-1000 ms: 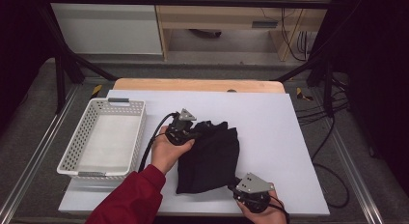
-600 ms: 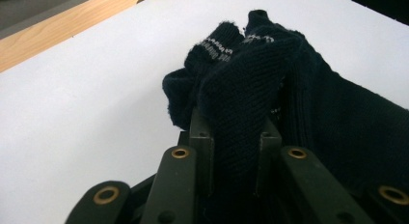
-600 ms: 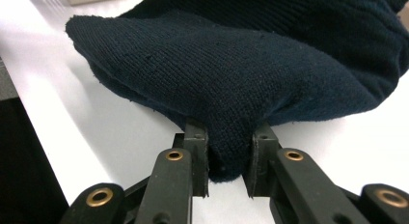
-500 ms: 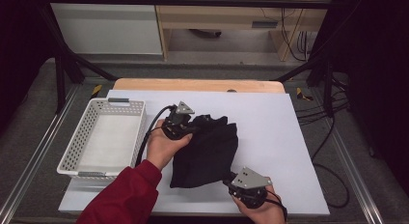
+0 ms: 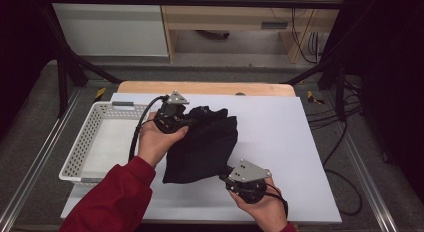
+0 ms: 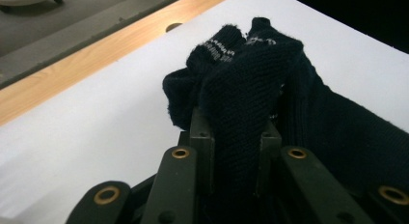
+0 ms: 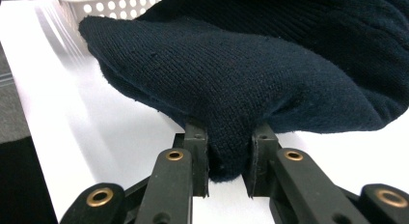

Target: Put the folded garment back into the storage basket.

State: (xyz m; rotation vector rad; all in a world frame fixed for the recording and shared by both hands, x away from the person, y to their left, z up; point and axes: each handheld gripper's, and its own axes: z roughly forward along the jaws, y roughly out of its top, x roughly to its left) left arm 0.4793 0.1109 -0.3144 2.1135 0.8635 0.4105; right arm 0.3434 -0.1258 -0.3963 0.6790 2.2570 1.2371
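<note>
A dark navy knitted garment (image 5: 205, 147) hangs bunched between my two grippers above the white board (image 5: 285, 142). My left gripper (image 5: 186, 120) is shut on a fold at its far upper end; in the left gripper view the knit (image 6: 251, 84) is pinched between the jaws of that gripper (image 6: 235, 132). My right gripper (image 5: 226, 176) is shut on the near lower edge; in the right gripper view the cloth (image 7: 231, 74) bulges out above the jaws of that gripper (image 7: 230, 137), and the garment's underside hangs just off the board.
A white perforated basket (image 5: 82, 142) stands at the left edge of the board, with its rim (image 7: 111, 4) visible behind the garment. A wooden strip (image 5: 210, 88) runs along the table's far edge. Cables lie on the floor at the right.
Both hands have risen and drawn the garment up off the board. The left gripper has shifted a little toward the far side, and the cloth now hangs more stretched between the two.
</note>
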